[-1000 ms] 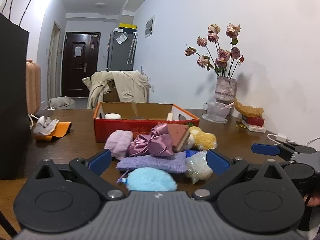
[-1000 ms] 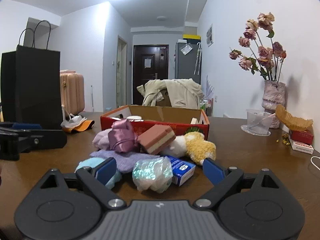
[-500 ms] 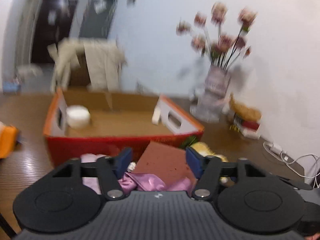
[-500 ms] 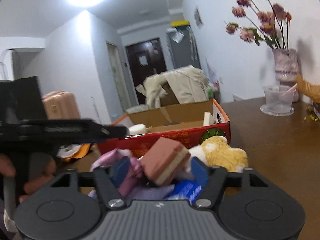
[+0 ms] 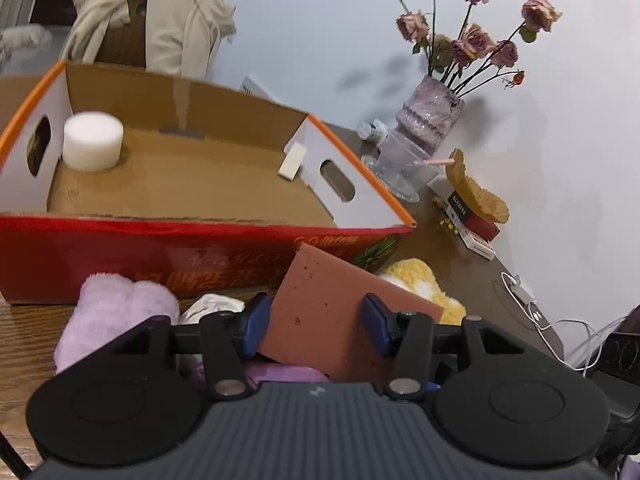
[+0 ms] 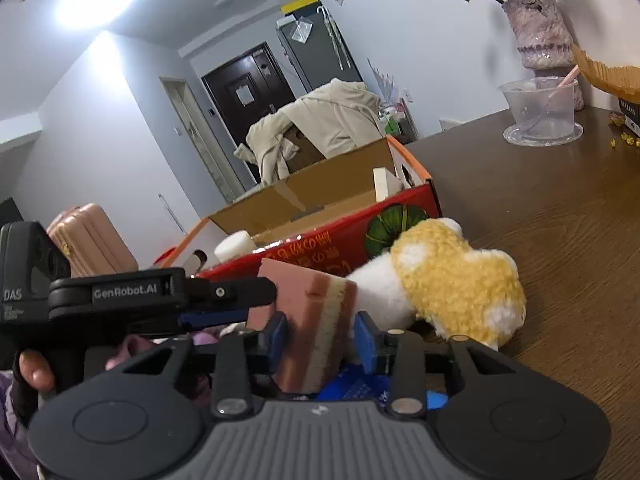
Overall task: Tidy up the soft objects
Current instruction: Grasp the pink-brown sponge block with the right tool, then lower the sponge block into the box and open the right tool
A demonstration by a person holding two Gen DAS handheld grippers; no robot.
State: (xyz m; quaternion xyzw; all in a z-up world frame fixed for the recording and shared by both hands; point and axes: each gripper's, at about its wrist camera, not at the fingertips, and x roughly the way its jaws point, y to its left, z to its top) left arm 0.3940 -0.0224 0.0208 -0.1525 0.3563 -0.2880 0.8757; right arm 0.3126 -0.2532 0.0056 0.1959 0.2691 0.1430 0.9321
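both hand-held grippers closing, sponge (image 5: 320,312) between

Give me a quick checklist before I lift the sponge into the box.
1. The sponge between right gripper jaws: ok; jaws closing, pads at both sides.
2. Grip of left gripper: cannot tell; jaws closing, sponge between them, one pad overlaps its face.
3. Room in box: ok.
4. The plush clear of sponge: not ok, right against it.
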